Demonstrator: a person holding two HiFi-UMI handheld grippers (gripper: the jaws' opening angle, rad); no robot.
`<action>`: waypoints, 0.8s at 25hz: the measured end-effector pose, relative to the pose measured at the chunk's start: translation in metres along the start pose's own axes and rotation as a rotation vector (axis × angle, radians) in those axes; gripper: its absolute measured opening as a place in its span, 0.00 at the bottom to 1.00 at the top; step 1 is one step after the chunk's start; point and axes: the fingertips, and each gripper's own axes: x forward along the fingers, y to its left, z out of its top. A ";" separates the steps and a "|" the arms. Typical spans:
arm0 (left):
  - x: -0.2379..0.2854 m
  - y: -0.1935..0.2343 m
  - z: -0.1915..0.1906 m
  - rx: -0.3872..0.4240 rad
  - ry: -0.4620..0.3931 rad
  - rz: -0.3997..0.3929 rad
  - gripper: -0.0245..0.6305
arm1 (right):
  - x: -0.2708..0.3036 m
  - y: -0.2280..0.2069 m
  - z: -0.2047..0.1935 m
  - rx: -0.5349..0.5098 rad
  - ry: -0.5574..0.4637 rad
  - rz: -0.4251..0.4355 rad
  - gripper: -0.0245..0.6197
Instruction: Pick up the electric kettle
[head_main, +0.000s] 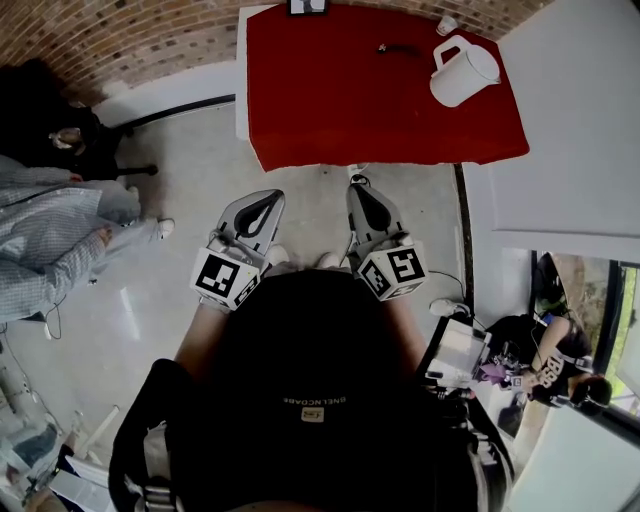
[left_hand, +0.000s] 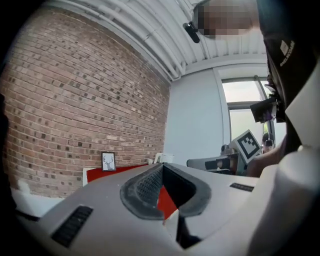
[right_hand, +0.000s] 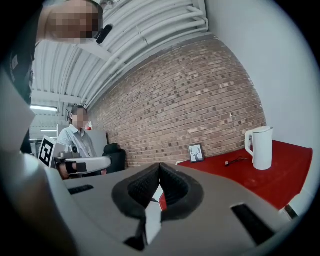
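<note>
The white electric kettle (head_main: 464, 72) stands upright at the far right of the red table (head_main: 340, 110), its handle to the left. It also shows at the right of the right gripper view, as the kettle (right_hand: 261, 147) on the red top. Both grippers are held close to my body, well short of the table and apart from the kettle. My left gripper (head_main: 271, 197) has its jaws together with nothing between them, its tips (left_hand: 161, 165) meeting. My right gripper (head_main: 357, 187) is likewise shut and empty, pointing roughly level at the table (right_hand: 280, 175).
A small framed picture (head_main: 308, 6) leans on the brick wall at the table's back edge. A black cable (head_main: 398, 48) and a small cup (head_main: 447, 24) lie near the kettle. A seated person (head_main: 50, 240) is at the left; a screen (head_main: 455, 350) stands at the right.
</note>
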 end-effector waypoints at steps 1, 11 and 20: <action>-0.002 0.001 -0.001 0.008 0.003 -0.008 0.04 | 0.001 0.002 -0.002 -0.001 0.000 -0.006 0.05; -0.012 0.022 -0.010 -0.003 0.010 -0.056 0.04 | 0.002 0.004 -0.014 0.003 -0.008 -0.096 0.05; 0.003 0.035 -0.015 0.016 0.031 -0.055 0.04 | 0.023 -0.015 -0.011 0.009 -0.030 -0.105 0.05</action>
